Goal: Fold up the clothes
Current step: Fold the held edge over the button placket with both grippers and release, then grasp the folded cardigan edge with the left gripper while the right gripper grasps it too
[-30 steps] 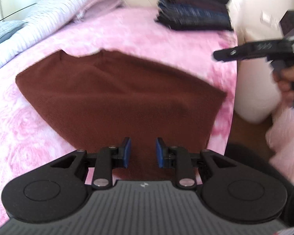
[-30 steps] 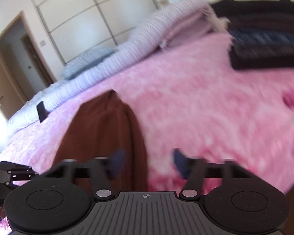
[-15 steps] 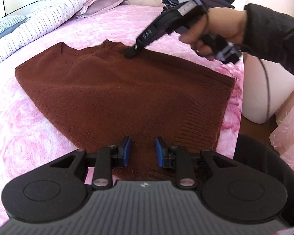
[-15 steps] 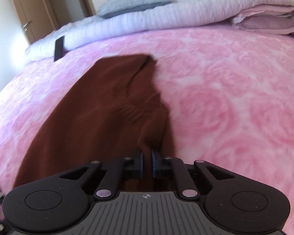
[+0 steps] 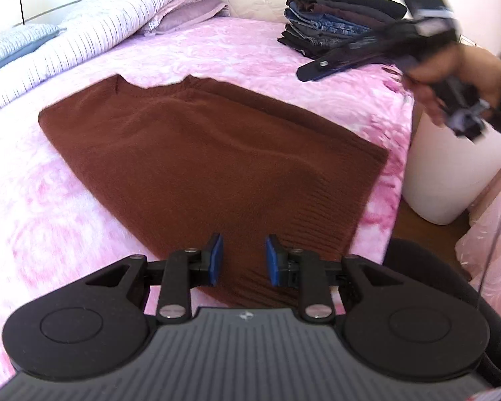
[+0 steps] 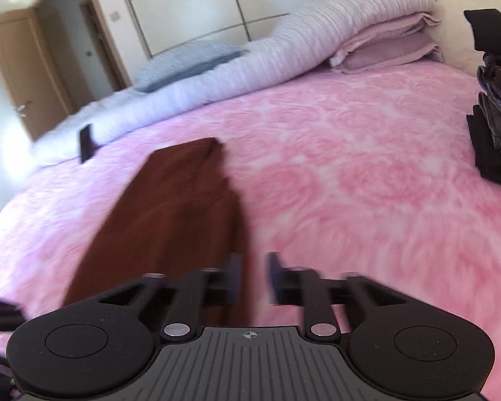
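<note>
**Two grippers apart over a folded brown sweater**

One brown sweater (image 5: 213, 160) lies flat on the pink bedspread (image 5: 43, 207), folded into a long panel with its neckline toward the striped duvet (image 5: 93, 30) and its ribbed hem nearest the left gripper (image 5: 243, 260). That gripper hovers low over the hem; its blue pads (image 5: 215, 256) stand a modest gap apart, with knit showing between them but neither pad pressing on it.

In the left wrist view the right gripper (image 5: 320, 68) is lifted above the bedspread, off the sweater's right side, gripped by a hand (image 5: 457, 77) in a dark sleeve. Its own camera is blurred by motion: the jaws have just been opening and now stand parted with nothing between them, the sweater's edge just to their left. A stack of dark folded clothes (image 5: 337, 23) sits at the bed's far corner, well apart from the sweater.
</note>
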A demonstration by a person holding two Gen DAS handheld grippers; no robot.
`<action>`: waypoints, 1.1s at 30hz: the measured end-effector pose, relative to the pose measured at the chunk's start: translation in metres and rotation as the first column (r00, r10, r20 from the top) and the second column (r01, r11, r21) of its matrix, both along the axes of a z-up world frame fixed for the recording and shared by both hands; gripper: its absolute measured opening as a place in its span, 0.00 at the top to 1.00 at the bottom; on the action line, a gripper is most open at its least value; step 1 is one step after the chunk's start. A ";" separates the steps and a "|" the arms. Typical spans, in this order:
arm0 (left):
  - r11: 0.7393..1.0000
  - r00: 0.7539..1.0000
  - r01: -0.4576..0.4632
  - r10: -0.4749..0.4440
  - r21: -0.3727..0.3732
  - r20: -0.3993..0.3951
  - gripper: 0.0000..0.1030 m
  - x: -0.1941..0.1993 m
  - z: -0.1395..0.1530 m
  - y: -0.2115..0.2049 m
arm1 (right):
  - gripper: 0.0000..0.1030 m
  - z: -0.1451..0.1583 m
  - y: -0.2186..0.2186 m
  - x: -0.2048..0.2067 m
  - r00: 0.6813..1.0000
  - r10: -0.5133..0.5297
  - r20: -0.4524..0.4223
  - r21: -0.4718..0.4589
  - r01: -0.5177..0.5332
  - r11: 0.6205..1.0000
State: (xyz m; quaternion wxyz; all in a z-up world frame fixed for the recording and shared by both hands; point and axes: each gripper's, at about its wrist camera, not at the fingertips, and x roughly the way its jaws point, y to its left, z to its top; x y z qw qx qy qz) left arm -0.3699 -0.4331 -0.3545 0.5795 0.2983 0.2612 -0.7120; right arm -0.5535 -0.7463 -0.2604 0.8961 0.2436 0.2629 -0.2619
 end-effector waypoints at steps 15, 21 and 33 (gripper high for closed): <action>0.999 1.000 0.012 -0.011 -0.046 0.026 0.77 -0.013 0.007 0.034 | 0.70 -0.046 0.025 -0.030 0.998 -0.060 -0.022 0.105 0.062 0.992; 0.999 0.996 -0.023 0.026 -0.028 0.083 0.75 -0.004 0.005 0.060 | 0.69 -0.033 0.033 -0.043 0.990 -0.107 -0.096 0.019 0.109 0.994; 0.981 0.870 0.185 -0.136 -0.058 0.474 0.73 -0.032 -0.009 0.090 | 0.39 -0.022 0.166 -0.004 0.934 0.273 -0.231 -0.324 -0.338 0.883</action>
